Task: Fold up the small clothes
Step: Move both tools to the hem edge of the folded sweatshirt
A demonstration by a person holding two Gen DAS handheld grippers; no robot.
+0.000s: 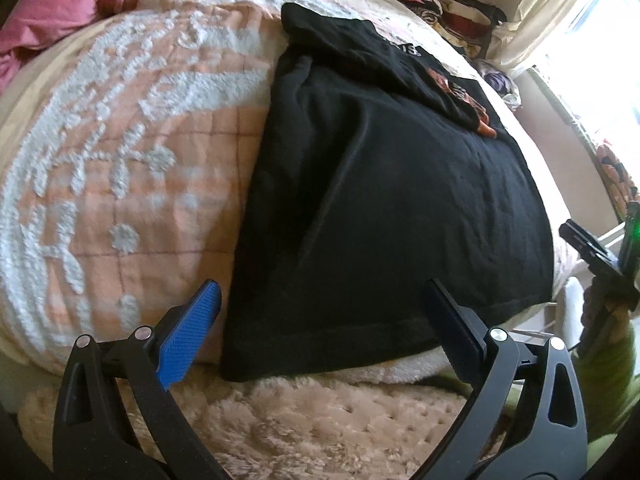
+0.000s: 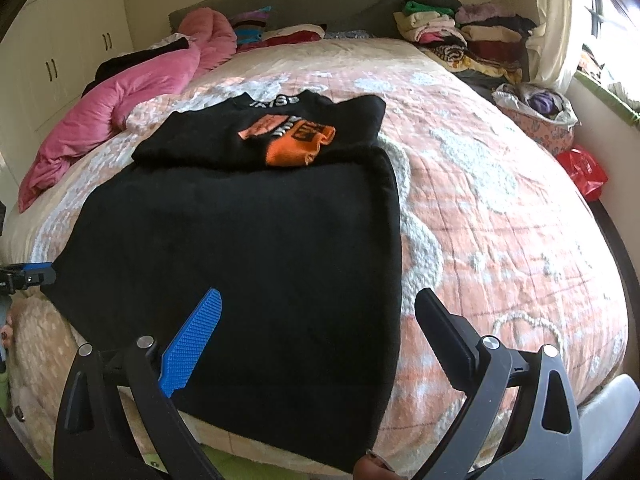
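The black garment (image 2: 248, 264) lies flat just ahead of both wide-open claws, left gripper (image 1: 320, 328) and right gripper (image 2: 316, 336); pink quilt (image 2: 120, 96) and folded piles (image 2: 460, 36) sit beyond

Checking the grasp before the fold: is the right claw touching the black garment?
Apart. The right wrist view shows the right claw open, fingers clear above the black garment.

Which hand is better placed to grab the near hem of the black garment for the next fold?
Left, narrowly. The left tongs are open and straddle the black garment's near hem. The right tongs, also open, sit over its right edge, half above the bedspread.
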